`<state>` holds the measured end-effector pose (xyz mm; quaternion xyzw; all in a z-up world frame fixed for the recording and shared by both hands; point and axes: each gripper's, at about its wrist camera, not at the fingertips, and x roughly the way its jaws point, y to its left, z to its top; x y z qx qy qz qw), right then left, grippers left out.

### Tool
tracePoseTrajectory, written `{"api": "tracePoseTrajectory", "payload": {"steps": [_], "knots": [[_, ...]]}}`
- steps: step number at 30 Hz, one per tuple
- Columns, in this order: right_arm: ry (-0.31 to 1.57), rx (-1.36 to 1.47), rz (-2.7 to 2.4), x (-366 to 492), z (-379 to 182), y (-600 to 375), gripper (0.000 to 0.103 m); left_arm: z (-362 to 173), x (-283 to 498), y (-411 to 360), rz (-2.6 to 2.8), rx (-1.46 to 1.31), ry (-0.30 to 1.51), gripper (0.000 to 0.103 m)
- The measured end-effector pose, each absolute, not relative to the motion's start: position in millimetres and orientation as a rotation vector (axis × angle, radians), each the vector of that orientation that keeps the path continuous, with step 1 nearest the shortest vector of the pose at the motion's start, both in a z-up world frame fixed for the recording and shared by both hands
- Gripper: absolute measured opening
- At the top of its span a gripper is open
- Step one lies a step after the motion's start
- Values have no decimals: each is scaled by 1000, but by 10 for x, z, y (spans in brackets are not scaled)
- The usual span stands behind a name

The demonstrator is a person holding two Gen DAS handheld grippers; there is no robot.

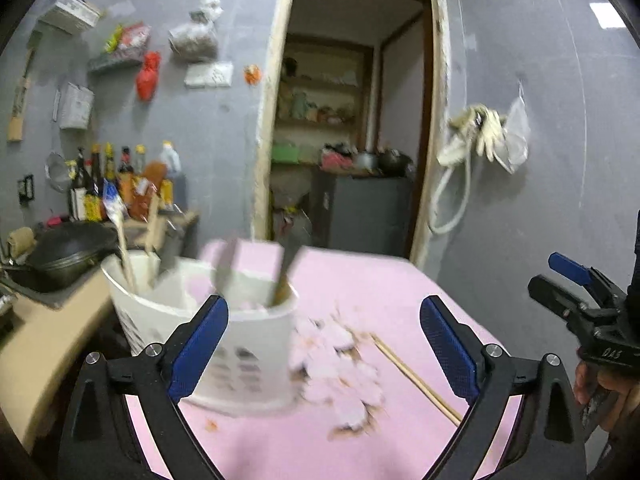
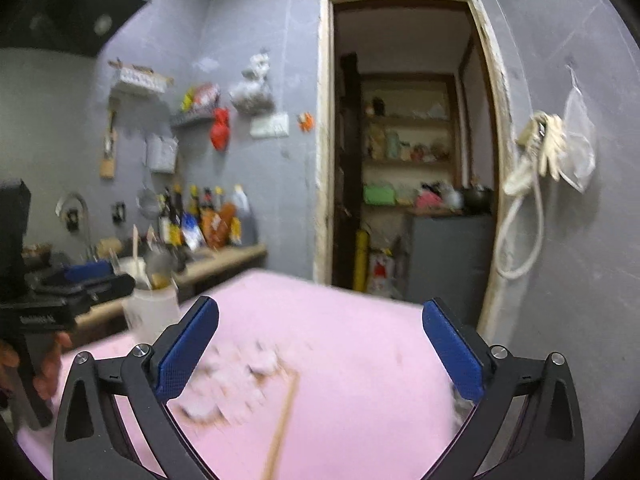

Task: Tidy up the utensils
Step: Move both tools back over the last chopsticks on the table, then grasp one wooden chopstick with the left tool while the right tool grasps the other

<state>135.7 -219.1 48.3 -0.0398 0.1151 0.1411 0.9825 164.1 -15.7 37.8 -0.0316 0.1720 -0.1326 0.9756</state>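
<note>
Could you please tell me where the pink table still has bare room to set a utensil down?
The pink tablecloth is bare at its far side toward the doorway, and along the near edge below the flower print. It is crowded at the left, where the white utensil holder stands, and beside the print, where the chopsticks lie. Both tools, left and right, are open.

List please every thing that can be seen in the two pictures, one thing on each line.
utensil holder: one, white, on the pink cloth at its left side, utensils standing in it
chopsticks: a pair, wooden, lying flat on the cloth, right of the holder
tablecloth: one, pink with a flower print, over the table
wok: one, black, on the counter at left
bottles: several, mixed colours, at the wall on the counter
doorway: one, open, shelves behind it
gloves: pale, hanging right of the door
left tongs: open, empty, over the holder
right tongs: open, empty, over the chopsticks
</note>
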Motion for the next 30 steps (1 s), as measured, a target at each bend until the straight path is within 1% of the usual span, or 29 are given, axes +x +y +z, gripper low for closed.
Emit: {"api": "tracePoseTrajectory", "payload": {"steps": [11,15,16,19,24,30], "knots": [[604,-145,255,1508,-134,-2307,102,-107,1776,-567,-275,-13,612,94],[688,-135,304,1569,-297,-2264,89,-236,1856,-601,-256,-7,690,94],[701,-143,306,1577,-320,-2240,85,-261,1867,-592,-250,-5,705,94],[726,-159,324,1590,-362,-2194,80,-372,1935,-615,-249,5,776,94],[758,-202,356,1585,-417,-2110,77,-530,2029,-686,-254,31,868,94],[789,-242,378,1597,-451,-2032,77,-593,2099,-681,-259,34,905,94]]}}
